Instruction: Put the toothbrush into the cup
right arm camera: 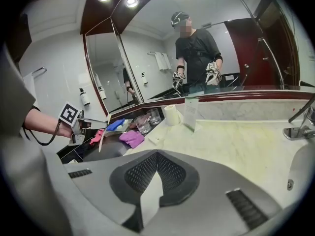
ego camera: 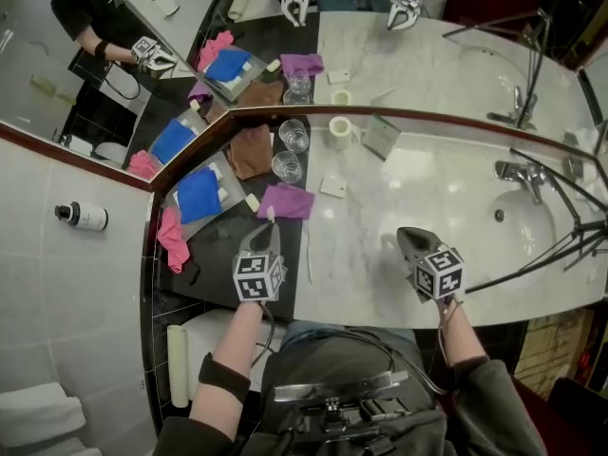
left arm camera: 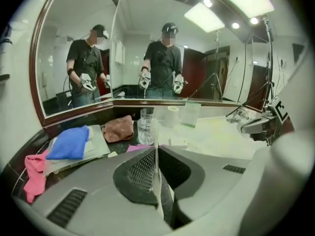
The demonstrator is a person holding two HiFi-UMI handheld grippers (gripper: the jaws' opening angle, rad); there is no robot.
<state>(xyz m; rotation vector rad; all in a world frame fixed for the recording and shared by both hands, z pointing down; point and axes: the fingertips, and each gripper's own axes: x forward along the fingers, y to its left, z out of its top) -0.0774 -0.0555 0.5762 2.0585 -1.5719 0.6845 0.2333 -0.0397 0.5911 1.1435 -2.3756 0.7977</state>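
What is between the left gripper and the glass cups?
A purple cloth lies between the left gripper, which holds the toothbrush, and the nearer glass cup. The head view shows it.

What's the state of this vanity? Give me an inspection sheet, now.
Surface: marble counter, dark section at left, sink at right.
Job's things: toothbrush clamped in left gripper, held above the counter; near glass and far glass upright.
Clutter: purple cloth, blue cloth, pink cloth, brown cloth, white roll, card stand.
Grippers: left shut on toothbrush; right gripper shut, empty.
Cables: cable by left forearm.
Surroundings: mirror, faucet, tripod legs.
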